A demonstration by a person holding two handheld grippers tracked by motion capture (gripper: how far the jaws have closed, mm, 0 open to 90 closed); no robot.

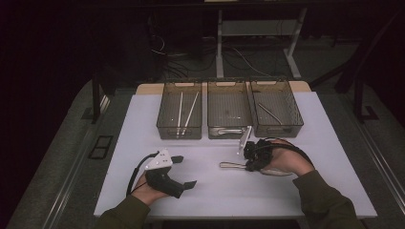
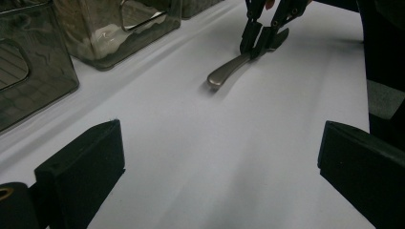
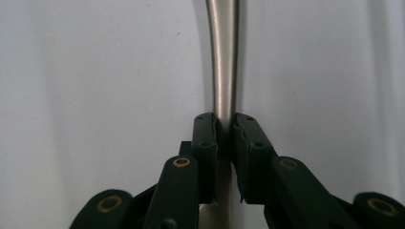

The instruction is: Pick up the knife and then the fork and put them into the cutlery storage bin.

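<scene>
From above, the right tool (image 1: 249, 161) grips a metal utensil (image 1: 230, 165) lying on the white counter (image 1: 215, 191). The left tool (image 2: 219, 176) gapes wide, holding nothing, the utensil ahead. Close up, the right tool's jaws clamp its handle.

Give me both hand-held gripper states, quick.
Left hand-held gripper: open, holding nothing.
Right hand-held gripper: shut on the metal utensil handle.

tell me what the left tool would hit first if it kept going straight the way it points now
Probably the metal utensil lying on the white table, pinched by the right tool. The left tool is open with bare tabletop ahead until that handle, though depth is hard to judge.
</scene>
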